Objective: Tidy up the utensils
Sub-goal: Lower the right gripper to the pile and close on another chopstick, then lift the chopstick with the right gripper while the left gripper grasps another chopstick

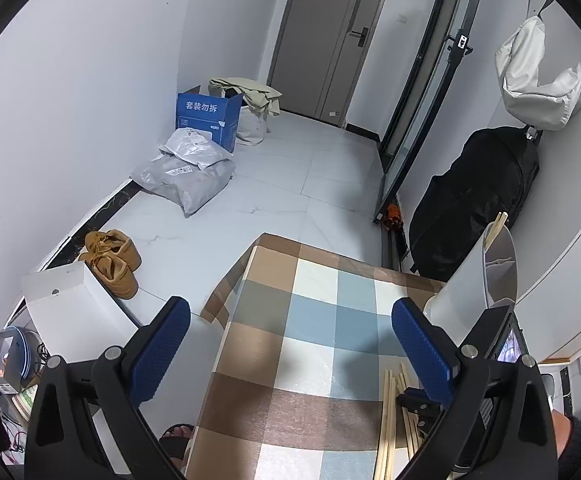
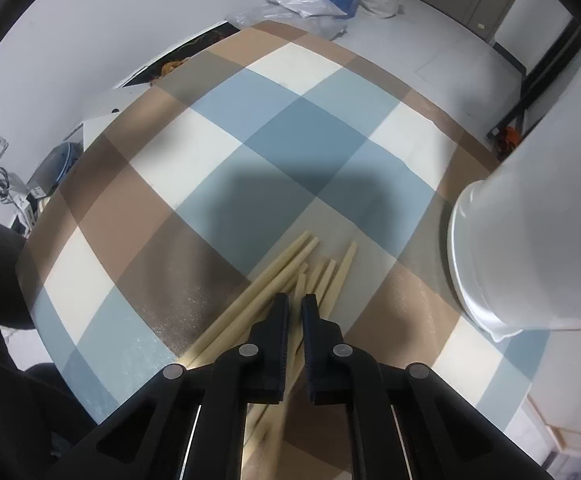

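Checked tablecloth | pale wooden chopsticks scattered | right gripper fingers pinching one | left gripper fingers apart

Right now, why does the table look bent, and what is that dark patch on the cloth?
Right wrist view: the fisheye lens bows the checked tablecloth into a dome; the dark patch is a soft-edged shadow beyond the chopsticks, which blur near the bottom edge. Left wrist view: walls and door curve likewise, lighting even.
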Demonstrator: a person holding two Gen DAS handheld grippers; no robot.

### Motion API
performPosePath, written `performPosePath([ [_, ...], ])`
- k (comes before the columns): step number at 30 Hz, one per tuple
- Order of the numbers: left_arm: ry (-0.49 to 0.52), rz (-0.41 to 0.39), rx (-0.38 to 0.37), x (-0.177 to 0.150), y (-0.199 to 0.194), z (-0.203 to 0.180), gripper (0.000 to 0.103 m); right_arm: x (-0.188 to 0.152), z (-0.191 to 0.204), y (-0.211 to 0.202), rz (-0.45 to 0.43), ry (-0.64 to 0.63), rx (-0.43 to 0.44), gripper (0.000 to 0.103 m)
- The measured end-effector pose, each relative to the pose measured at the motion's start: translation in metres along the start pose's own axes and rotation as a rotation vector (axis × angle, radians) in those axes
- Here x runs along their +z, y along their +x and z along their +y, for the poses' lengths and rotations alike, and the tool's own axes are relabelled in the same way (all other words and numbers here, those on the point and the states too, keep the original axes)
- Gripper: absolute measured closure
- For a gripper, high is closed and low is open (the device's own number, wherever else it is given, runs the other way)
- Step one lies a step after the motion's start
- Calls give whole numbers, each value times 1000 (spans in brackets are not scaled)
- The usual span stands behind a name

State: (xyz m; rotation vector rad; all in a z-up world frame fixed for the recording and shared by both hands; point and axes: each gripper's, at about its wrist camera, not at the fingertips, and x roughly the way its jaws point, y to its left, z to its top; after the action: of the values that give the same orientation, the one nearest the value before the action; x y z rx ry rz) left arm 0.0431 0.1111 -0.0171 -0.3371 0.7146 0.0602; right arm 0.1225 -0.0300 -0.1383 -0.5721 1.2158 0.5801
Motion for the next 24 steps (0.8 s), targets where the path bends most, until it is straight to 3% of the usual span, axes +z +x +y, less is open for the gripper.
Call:
performPosePath([
  [7, 13, 29, 28, -4, 6, 2, 5, -5, -14, -16, -77, 100, 39, 98],
  [12, 35, 88, 26, -10, 16, -1, 5, -18, -35, -47, -205, 236, 103, 98],
  [19, 134, 321, -42, -39, 48, -27, 5, -60, -86, -80, -418, 587, 329, 98],
  [24, 261, 442, -51, -71, 63, -56, 5, -93, -114, -75, -495, 802, 425, 98],
])
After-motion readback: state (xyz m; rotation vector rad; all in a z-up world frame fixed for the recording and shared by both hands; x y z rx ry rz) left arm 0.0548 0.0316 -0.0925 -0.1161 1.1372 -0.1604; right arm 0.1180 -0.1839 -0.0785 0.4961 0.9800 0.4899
